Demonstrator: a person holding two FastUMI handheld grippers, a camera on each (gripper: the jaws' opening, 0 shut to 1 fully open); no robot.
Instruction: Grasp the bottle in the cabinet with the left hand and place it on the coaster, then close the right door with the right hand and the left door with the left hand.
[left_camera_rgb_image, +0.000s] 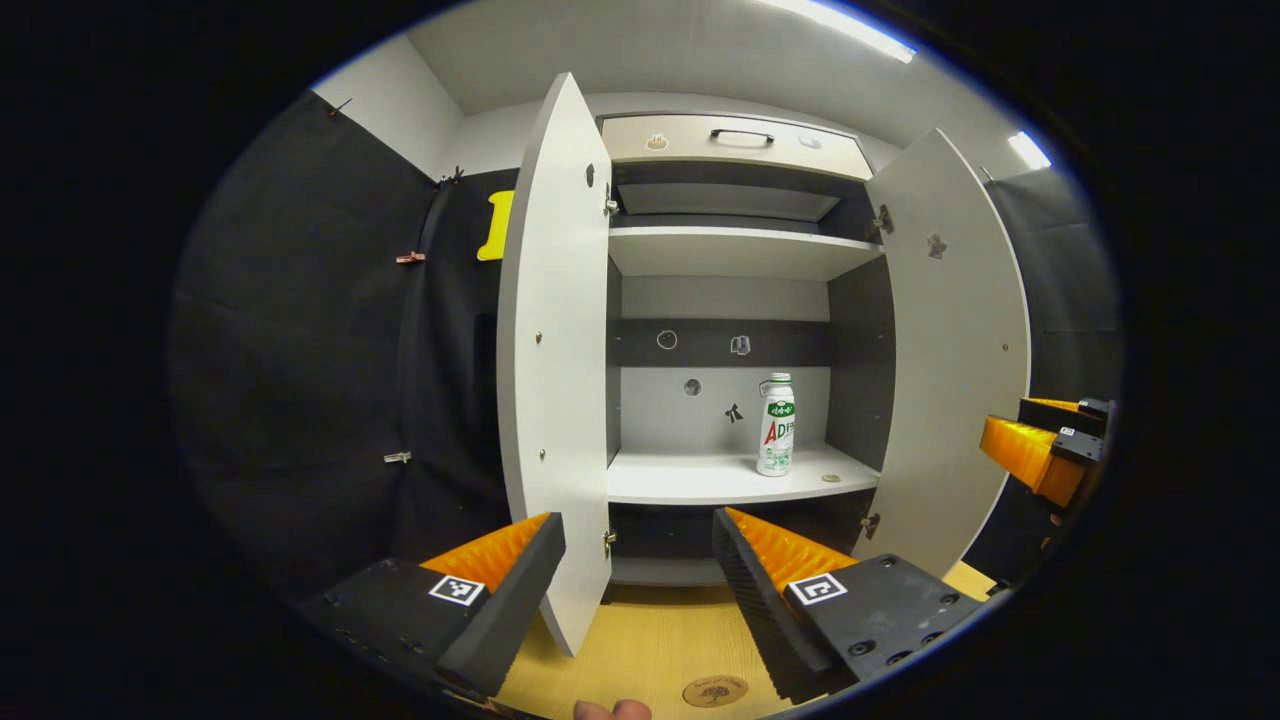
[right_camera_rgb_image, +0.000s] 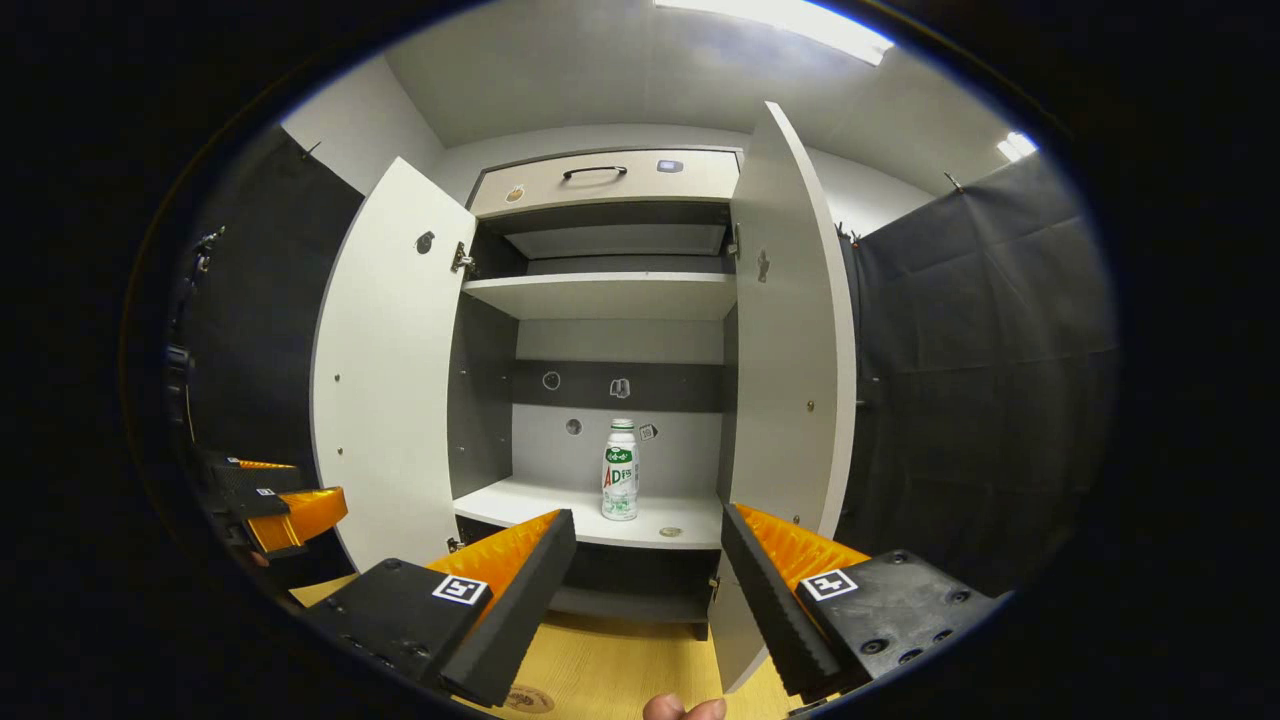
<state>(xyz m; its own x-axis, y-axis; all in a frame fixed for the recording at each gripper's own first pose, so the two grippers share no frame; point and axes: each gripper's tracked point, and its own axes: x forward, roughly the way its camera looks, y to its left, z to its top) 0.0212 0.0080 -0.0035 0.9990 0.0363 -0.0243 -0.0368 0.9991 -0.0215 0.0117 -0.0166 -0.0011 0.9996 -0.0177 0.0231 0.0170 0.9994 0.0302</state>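
Note:
A white bottle (left_camera_rgb_image: 777, 424) with a green label stands upright on the lower shelf (left_camera_rgb_image: 700, 478) of the open cabinet, toward its right side; it appears again as the bottle (right_camera_rgb_image: 620, 470) in the right gripper view. Both doors stand wide open: the left door (left_camera_rgb_image: 555, 370) and the right door (left_camera_rgb_image: 955, 350). A round wooden coaster (left_camera_rgb_image: 715, 690) lies on the yellow table (left_camera_rgb_image: 640, 640) just below my left gripper (left_camera_rgb_image: 640, 575), which is open and well short of the cabinet. My right gripper (right_camera_rgb_image: 650, 580) is open too, empty, and also appears at the far right (left_camera_rgb_image: 1040, 450).
A drawer with a dark handle (left_camera_rgb_image: 742, 134) tops the cabinet, above an upper shelf (left_camera_rgb_image: 735, 250). Black cloth walls flank both sides. A small round object (left_camera_rgb_image: 830, 478) lies on the lower shelf beside the bottle. A fingertip (left_camera_rgb_image: 610, 710) shows at the bottom edge.

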